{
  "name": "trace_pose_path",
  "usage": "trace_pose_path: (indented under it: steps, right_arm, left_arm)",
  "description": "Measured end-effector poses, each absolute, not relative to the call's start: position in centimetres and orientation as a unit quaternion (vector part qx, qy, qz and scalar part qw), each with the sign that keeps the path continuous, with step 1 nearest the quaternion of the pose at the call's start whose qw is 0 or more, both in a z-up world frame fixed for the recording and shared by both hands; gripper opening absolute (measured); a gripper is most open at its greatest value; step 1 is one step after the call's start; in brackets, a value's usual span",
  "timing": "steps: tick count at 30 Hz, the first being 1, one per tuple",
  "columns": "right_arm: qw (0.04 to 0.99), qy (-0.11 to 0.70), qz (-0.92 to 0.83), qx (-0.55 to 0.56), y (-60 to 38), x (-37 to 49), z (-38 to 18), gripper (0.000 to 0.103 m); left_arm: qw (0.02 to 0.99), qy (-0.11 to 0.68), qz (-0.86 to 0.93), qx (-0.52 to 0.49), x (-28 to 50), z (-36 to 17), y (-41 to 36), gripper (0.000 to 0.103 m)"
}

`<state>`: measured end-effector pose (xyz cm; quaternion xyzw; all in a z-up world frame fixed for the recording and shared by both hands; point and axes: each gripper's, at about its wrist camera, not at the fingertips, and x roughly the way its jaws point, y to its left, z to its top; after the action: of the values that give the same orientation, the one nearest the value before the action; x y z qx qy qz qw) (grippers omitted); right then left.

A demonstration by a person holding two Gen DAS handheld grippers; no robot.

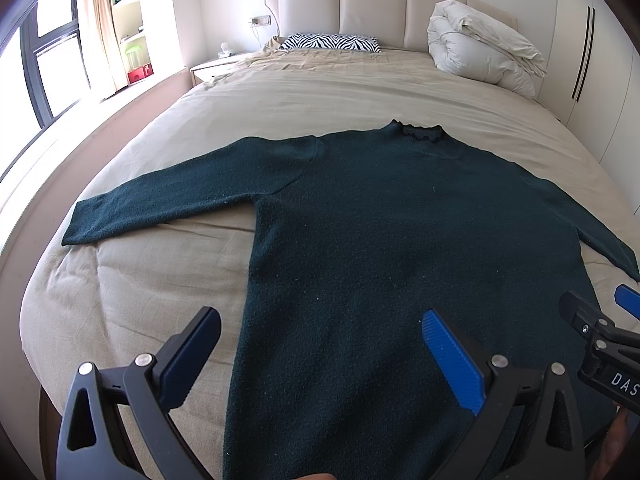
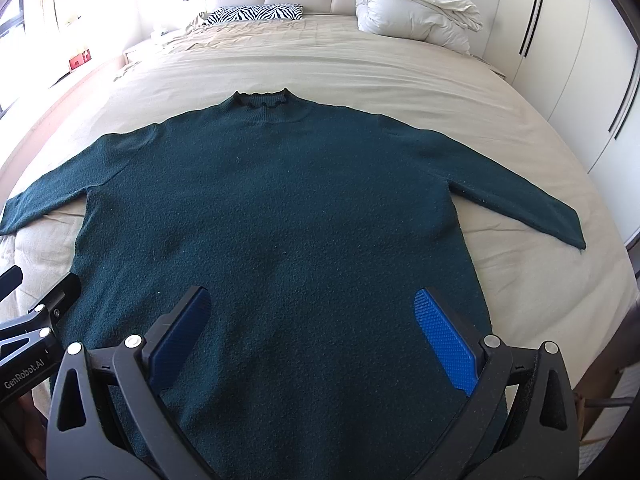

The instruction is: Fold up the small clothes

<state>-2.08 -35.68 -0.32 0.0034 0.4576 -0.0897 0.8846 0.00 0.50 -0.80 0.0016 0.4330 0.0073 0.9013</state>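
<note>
Trouble could come if the wide-open left gripper (image 1: 320, 354) and wide-open right gripper (image 2: 316, 334) pinch only one layer of the dark green knitted sweater (image 2: 272, 208), lying flat on the beige bed (image 2: 400, 68), so it bunches up.

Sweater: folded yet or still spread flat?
Spread flat. The sweater lies face-up on the bed, both sleeves out to the sides, collar toward the headboard, no fold visible.

Sweater (image 2: 276, 208): dark green knit, matt, fuzzy and pebbly.
Bed sheet (image 2: 360, 76): beige cloth, matt, lightly creased.
Headboard (image 1: 372, 4): cream padded panels, smooth, faint sheen.
Left gripper (image 1: 320, 354): matt black plastic, ribbed blue pads, shiny metal pins.
Right gripper (image 2: 312, 334): the same.
</note>
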Motion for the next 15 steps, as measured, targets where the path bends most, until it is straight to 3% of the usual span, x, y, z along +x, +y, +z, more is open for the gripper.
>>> trace_pose_path:
  steps: [15]
  right_arm:
    - [0.883, 0.46, -0.089, 0.004, -35.61, -1.93, -0.75, 0.103]
  left_arm:
    - [0.9, 0.436, 0.006, -0.001, -0.12, -1.17, 0.61, 0.103]
